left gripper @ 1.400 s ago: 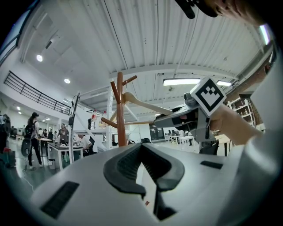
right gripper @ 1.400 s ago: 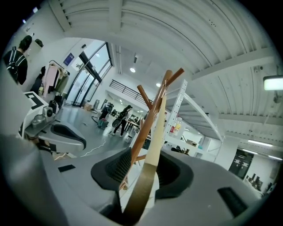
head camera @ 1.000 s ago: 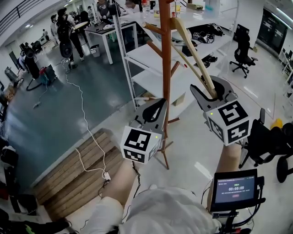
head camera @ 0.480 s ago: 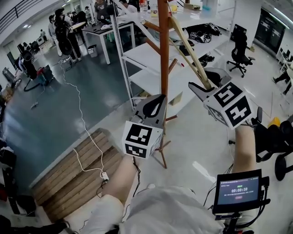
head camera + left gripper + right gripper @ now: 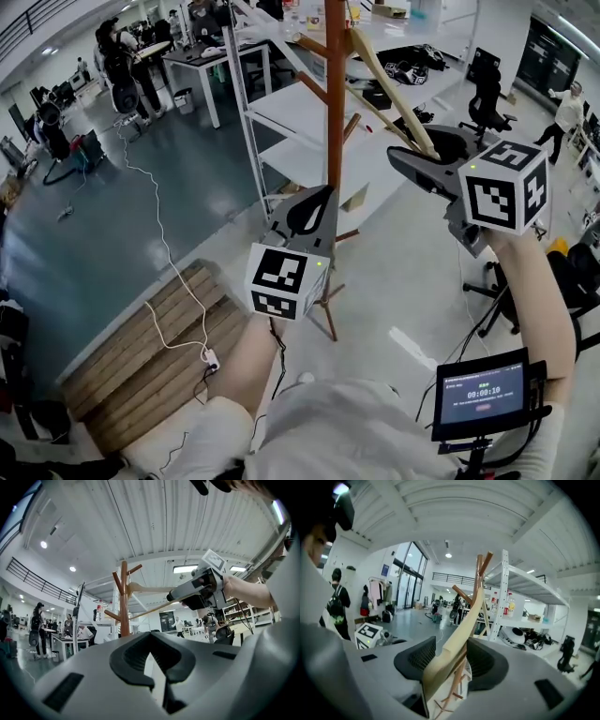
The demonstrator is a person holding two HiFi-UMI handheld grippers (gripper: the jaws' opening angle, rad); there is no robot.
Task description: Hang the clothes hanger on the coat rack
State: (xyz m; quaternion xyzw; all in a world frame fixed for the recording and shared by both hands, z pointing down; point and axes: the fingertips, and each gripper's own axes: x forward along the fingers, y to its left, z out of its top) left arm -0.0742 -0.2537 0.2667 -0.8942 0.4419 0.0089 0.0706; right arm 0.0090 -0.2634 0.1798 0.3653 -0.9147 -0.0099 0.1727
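- The right gripper jaws are opening right now. The clothes hanger is still sitting with its pale wooden arm between the pads, but the gap is getting wider than it was a second ago.
- In the head view that gripper is now sitting higher and further right than before, with its marker cube turning to face the camera.
- The hanger is running from centre right up to the top centre of the frame, ending against the coat rack trunk by the upper pegs.
- In the left gripper view the hanger's top end is meeting the rack at the top pegs. The hook is too small to read, so it is probably seated on a peg, but I'm not confirming that.
- The left gripper is staying closed and empty, low in front of the trunk at frame centre.
- I'm reading this as the release stage. The hang is nearly done if the hook holds, and backing out must not drag the arm.
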